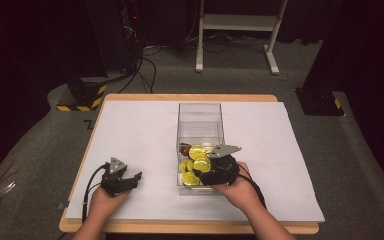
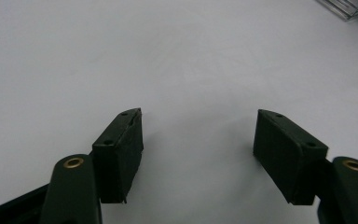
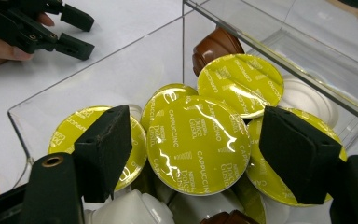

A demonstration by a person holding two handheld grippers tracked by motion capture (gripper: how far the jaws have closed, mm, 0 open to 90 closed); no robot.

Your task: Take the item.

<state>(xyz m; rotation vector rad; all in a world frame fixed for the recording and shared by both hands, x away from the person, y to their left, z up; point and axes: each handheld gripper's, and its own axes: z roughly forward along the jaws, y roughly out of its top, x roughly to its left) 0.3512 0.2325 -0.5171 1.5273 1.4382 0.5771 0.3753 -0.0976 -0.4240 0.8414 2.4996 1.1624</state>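
A clear plastic box point(image 1: 200, 117) stands mid-table, its near end piled with yellow-lidded coffee capsules point(image 1: 198, 152). My right gripper point(image 1: 215, 167) hangs over that near end, open. In the right gripper view its jaws straddle one yellow Cappuccino capsule point(image 3: 198, 144) without touching it; more yellow capsules point(image 3: 240, 79), a brown one point(image 3: 214, 44) and white ones point(image 3: 130, 210) lie around it. My left gripper point(image 1: 127, 180) rests low over the white table cover point(image 1: 145, 130) at the front left, open, with bare cover between its fingers point(image 2: 121, 149).
The box wall point(image 3: 102, 84) runs close on the left of my right gripper, and the box rim point(image 3: 279, 56) crosses above it. The box's far half looks empty. A corner of the box point(image 2: 354, 9) shows at the upper right of the left gripper view. Dark floor and stands surround the table.
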